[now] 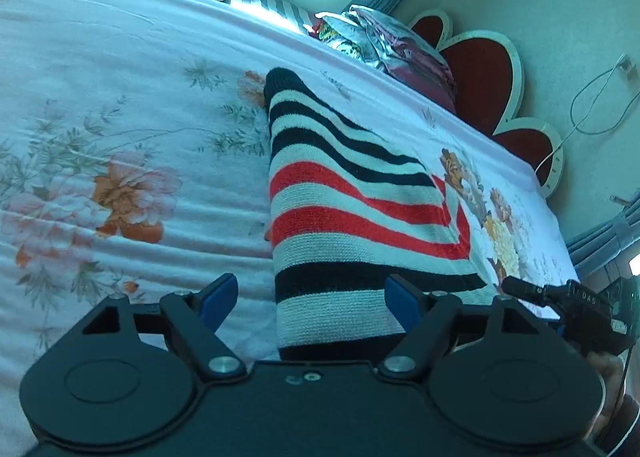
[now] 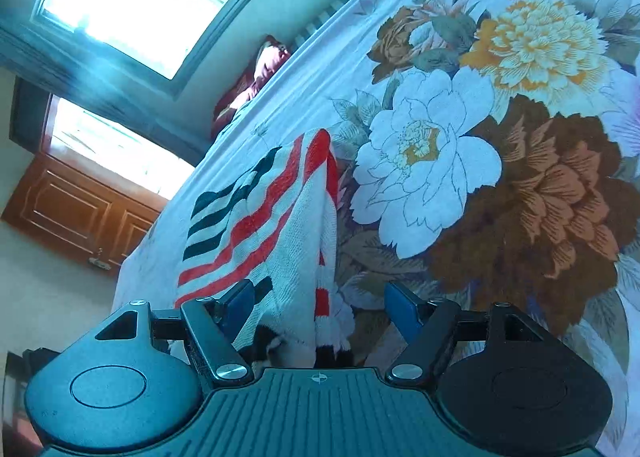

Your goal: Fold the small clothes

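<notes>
Striped knit (image 1: 360, 217) – both tools apart

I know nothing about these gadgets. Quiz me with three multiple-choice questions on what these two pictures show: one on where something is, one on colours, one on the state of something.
1. Where does the striped knit garment lie?
A. On the flowered bedsheet
B. On the floor
C. On a chair

2. What colours are its stripes?
A. Green and yellow
B. Black, white and red
C. All blue

3. How do the jaws of the left gripper stand?
A. Apart, pads not pressing the cloth
C. Clamped on a pillow
B. Shut tight on nothing

Answers:
1. A: the flowered sheet surrounds the garment in both views.
2. B: black, white and red bands cross it.
3. A: the blue pads stand wide apart, the garment's edge merely lying between them; the right gripper looks the same.
</notes>
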